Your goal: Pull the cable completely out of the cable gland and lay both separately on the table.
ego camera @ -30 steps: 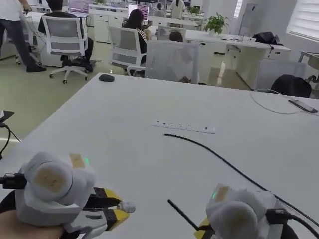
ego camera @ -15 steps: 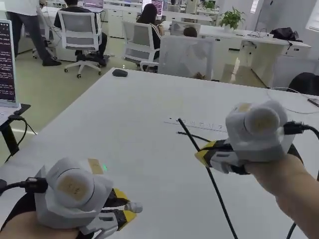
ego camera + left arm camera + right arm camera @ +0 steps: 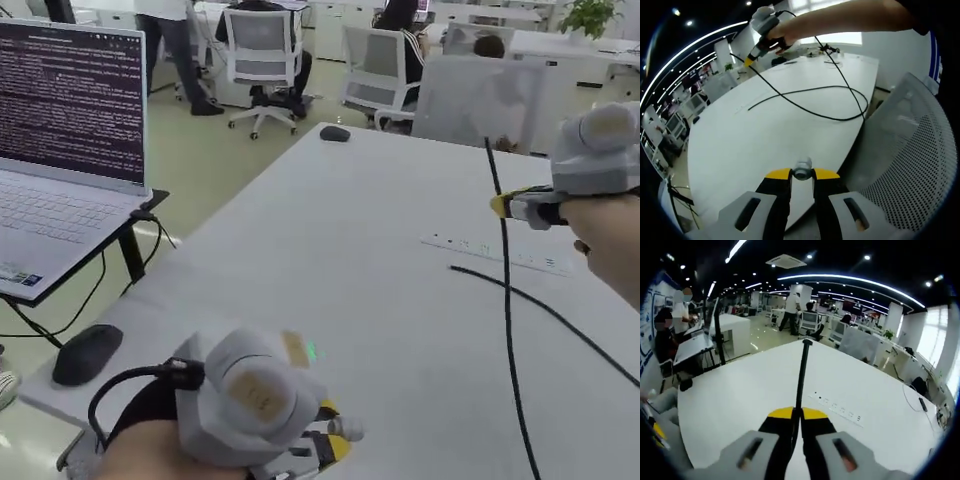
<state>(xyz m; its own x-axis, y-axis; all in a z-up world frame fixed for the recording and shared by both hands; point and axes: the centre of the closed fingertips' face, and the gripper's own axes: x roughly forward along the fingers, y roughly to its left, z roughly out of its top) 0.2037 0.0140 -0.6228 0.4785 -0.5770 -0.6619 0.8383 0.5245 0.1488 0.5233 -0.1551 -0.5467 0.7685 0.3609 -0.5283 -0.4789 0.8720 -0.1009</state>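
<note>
At six o'clock in the head view the left gripper (image 3: 333, 445) pinches the cable gland (image 3: 346, 428); at two o'clock the right gripper (image 3: 503, 205) clamps the cable (image 3: 507, 300), seemingly already free. Next: lower each onto the table (image 3: 330, 260), well apart, and let go.

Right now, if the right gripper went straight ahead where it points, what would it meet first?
Nothing near. The right gripper, shut on the cable, points out above the table; the power strip lies right of that line. The way looks free to the table's far edge, though depth is unclear.
</note>
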